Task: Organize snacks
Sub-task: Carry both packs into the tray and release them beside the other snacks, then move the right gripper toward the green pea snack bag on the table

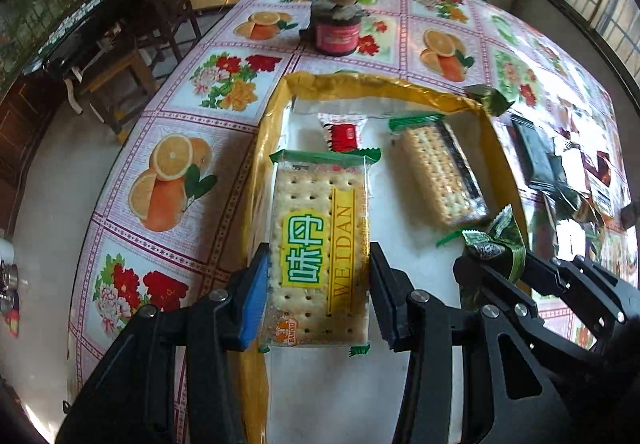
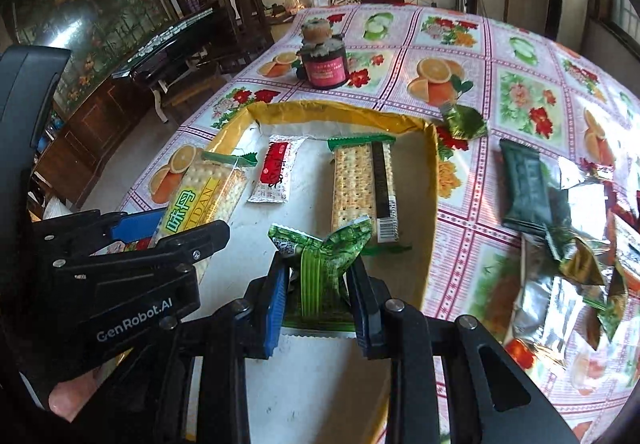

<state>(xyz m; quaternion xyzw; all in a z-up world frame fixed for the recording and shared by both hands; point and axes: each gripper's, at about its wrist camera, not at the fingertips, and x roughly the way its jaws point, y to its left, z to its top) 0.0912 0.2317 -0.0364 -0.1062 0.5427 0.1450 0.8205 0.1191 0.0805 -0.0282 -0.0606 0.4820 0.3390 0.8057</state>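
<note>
Lowering the Weidan cracker pack point(image 1: 318, 256) flat is what the left claw point(image 1: 318, 290), clamping it by both long edges, is needing over the yellow-rimmed box point(image 1: 276, 116), beside a red sachet point(image 1: 343, 136). Pinching a crumpled green wrapper point(image 2: 320, 264), the right claw point(image 2: 318, 302) is hovering inside the box by another cracker pack point(image 2: 362, 186).

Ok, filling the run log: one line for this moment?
left tool: shut on cracker pack | right tool: shut on green packet | both over tray
</note>
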